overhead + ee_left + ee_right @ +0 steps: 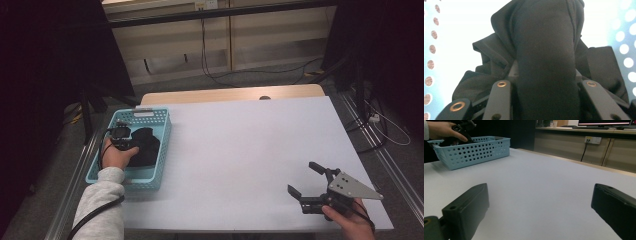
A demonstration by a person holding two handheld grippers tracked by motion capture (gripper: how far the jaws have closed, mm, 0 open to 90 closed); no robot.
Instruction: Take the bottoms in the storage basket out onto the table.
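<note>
A light-blue perforated basket (161, 121) stands at the table's left edge with a black cloth (147, 147) lying in it. The left gripper (133, 145) reaches down into the basket, held by a hand in a grey sleeve. In the left gripper view its jaws flank a thick raised fold of the black cloth (544, 45) and press on both its sides. At the table's near right corner, the right gripper (302, 177) rests low over the white tabletop. It is open, and nothing lies between its jaws (540, 202).
The white tabletop (250, 145) stretches between the basket and the right gripper. A strip of wood (230, 94) edges the table's far side. Cables (210, 60) trail on the floor beyond, and metal rails (395, 170) run along the right side. The right gripper view has the basket (474, 151) far left.
</note>
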